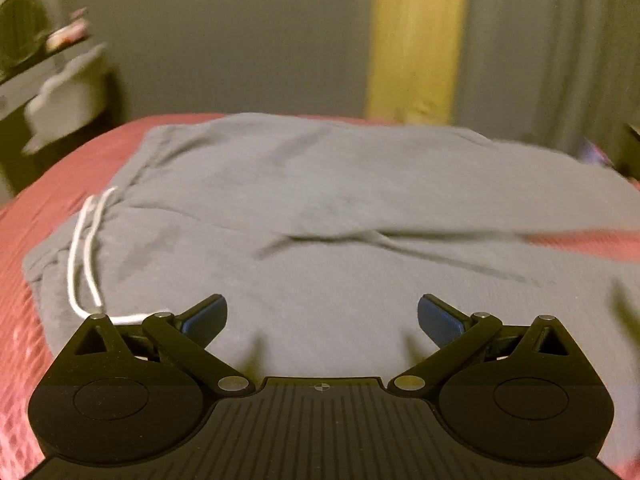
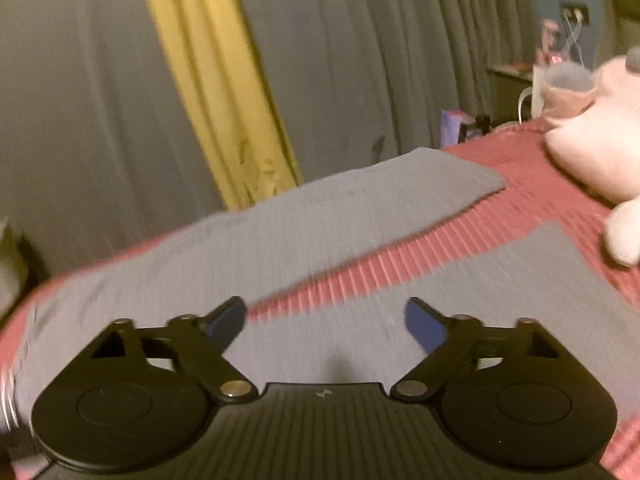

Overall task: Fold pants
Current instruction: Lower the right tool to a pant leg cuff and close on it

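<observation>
Left gripper (image 1: 322, 318): nearest in the left view, jaws apart with nothing between them, hanging over the pants with bare cloth showing in the gap.
Right gripper (image 2: 326, 320): nearest in the right view, jaws apart and empty, over the near leg where the two legs begin to split.
Pants (image 1: 320, 216): grey, spread flat on the red bedspread (image 1: 48, 208), waistband to the left, legs running off to the right.
Drawstring (image 1: 86, 252): white, trailing across the waist end of the pants, its loose end lying just beside the left gripper's left finger.
Legs: the near leg (image 2: 500, 280) and far leg (image 2: 360, 200) lie apart, a red strip of bedspread showing between them.
Plush toy (image 2: 600, 140): pale pink, beyond the pants, just past the cuff of the near leg.
Curtain (image 2: 224, 100): grey with a yellow stripe, behind the far edge of the pants.
Risk, cord: a bite near the waistband could catch the drawstring and drag it into the fold.
Risk, layers: pads pinching only the top layer would leave the underside behind and wrinkle the fold.
Risk, toy: swinging the near cuff wide could knock the plush toy.
</observation>
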